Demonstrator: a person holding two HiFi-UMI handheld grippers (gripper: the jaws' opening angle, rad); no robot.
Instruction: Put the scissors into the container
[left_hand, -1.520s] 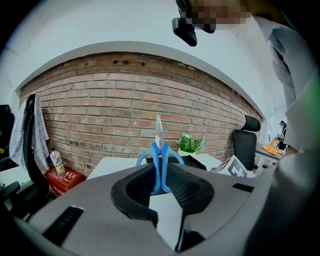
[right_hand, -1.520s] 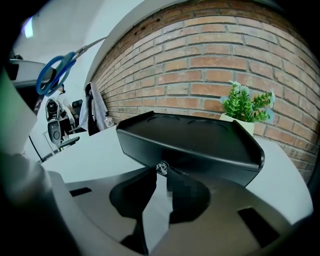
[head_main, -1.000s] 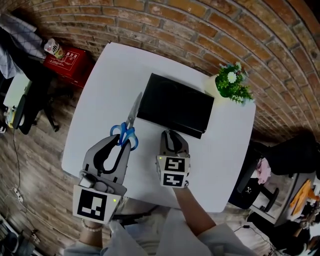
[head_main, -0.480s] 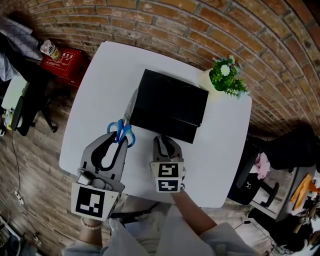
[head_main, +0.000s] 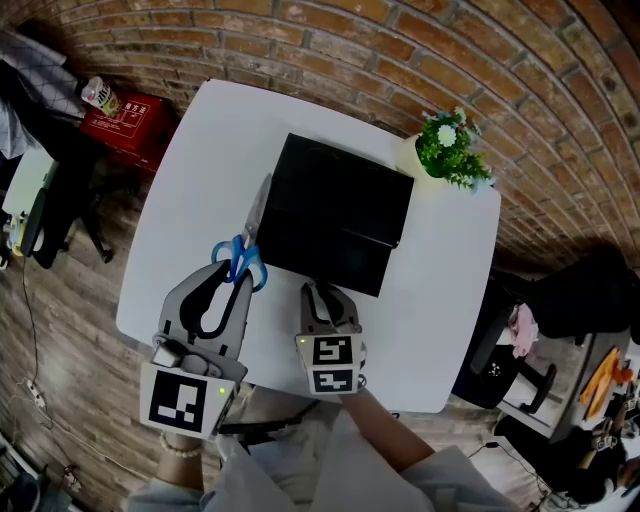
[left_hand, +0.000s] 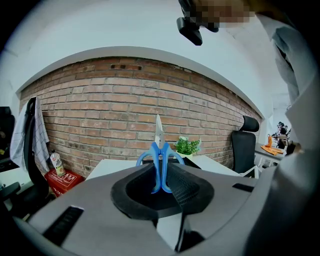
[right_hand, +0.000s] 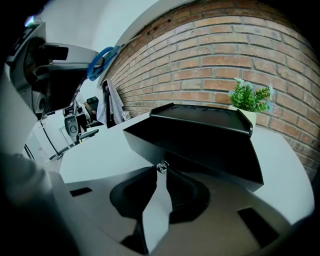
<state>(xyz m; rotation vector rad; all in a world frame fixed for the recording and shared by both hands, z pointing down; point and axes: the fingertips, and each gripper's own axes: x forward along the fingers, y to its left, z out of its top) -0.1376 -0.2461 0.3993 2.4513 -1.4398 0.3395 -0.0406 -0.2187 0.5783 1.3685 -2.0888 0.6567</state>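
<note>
Left claw (head_main: 238, 276) grips the blue scissors (head_main: 246, 243) by their handles, blades just beside the black container (head_main: 335, 215).

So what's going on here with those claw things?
A person is holding a gripper in each hand over a white table. The left gripper is clamped on the blue handles of the scissors, with the blades pointing away from the person, just beside the left edge of the black container. The scissors are not inside it yet. The right gripper is shut, with its tips right up at the container's near side.
</note>
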